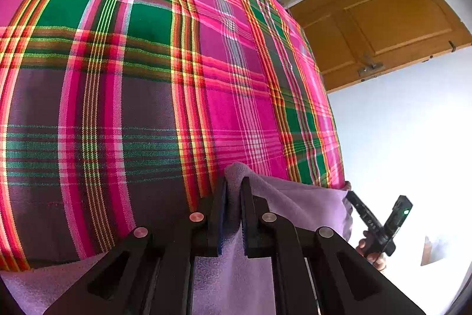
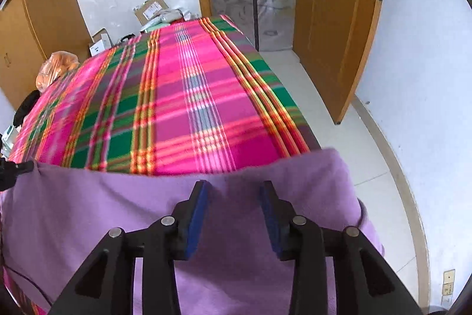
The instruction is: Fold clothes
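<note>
No text can be read; the labels on the boxes (image 2: 152, 8) far beyond the tongs are blurred.

The left gripper (image 1: 233, 191) pinches a fold of the lilac fleece garment (image 1: 298, 202) at the near edge of the plaid bedspread (image 1: 147, 64) (pink, green, orange stripes). Past the bedspread's right edge, a hand (image 1: 372, 253) holds the right gripper (image 1: 355, 200).

Garment (image 2: 206, 197) on near edge of bedspread (image 2: 183, 96), door (image 2: 333, 19) beyond, right.
</note>
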